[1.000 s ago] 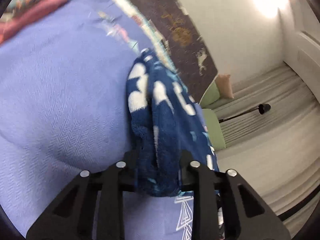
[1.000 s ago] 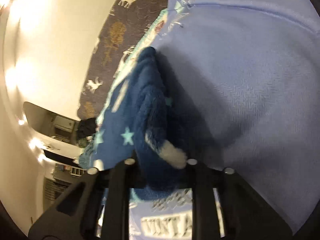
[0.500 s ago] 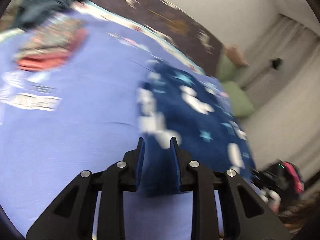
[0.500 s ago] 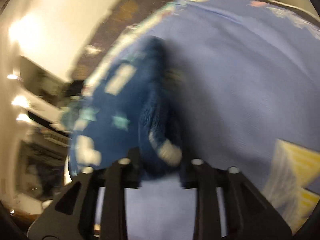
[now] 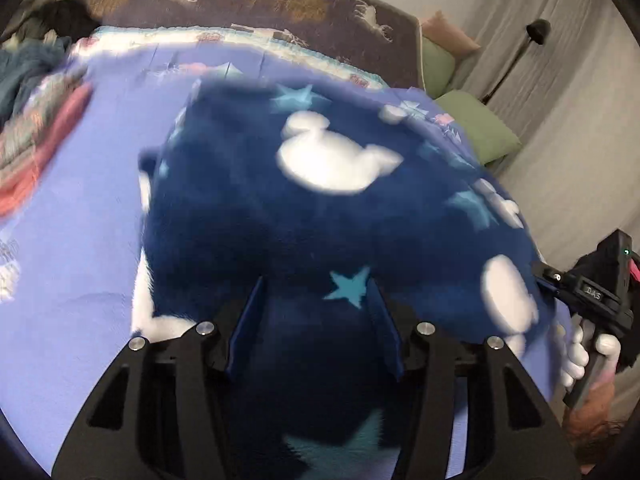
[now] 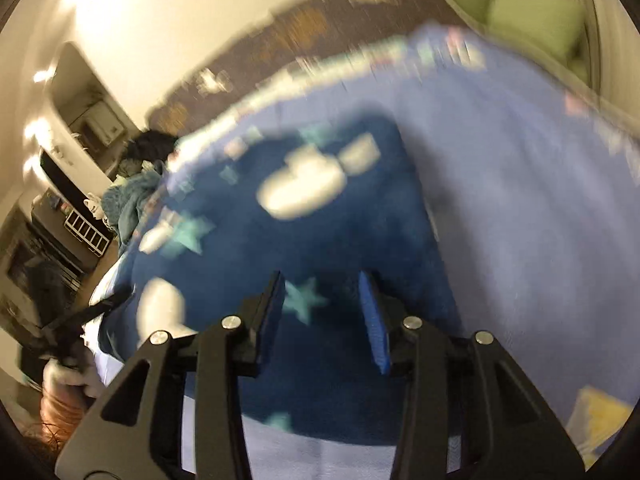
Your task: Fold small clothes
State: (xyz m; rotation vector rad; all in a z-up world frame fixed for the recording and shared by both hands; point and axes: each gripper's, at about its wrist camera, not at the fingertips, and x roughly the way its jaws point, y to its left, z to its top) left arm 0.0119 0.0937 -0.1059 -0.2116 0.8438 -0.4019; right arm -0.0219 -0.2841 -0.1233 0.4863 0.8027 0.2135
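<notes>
You have just laid one blue fleece garment (image 5: 320, 208) flat near the bed's (image 5: 80, 280) foot edge; your left tongs (image 5: 316, 320) have just been opening, garment loose between the jaws; your right tongs (image 6: 326, 312) stand partly open, gripping nothing; next, regrip an edge and fold; one folded pile (image 5: 36, 144) waits at the left edge.

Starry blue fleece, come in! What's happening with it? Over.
Left gripper jaws just opened, right gripper jaws apart. Starry blue fleece lying spread on the bedspread, released. Nothing in the way.
</notes>
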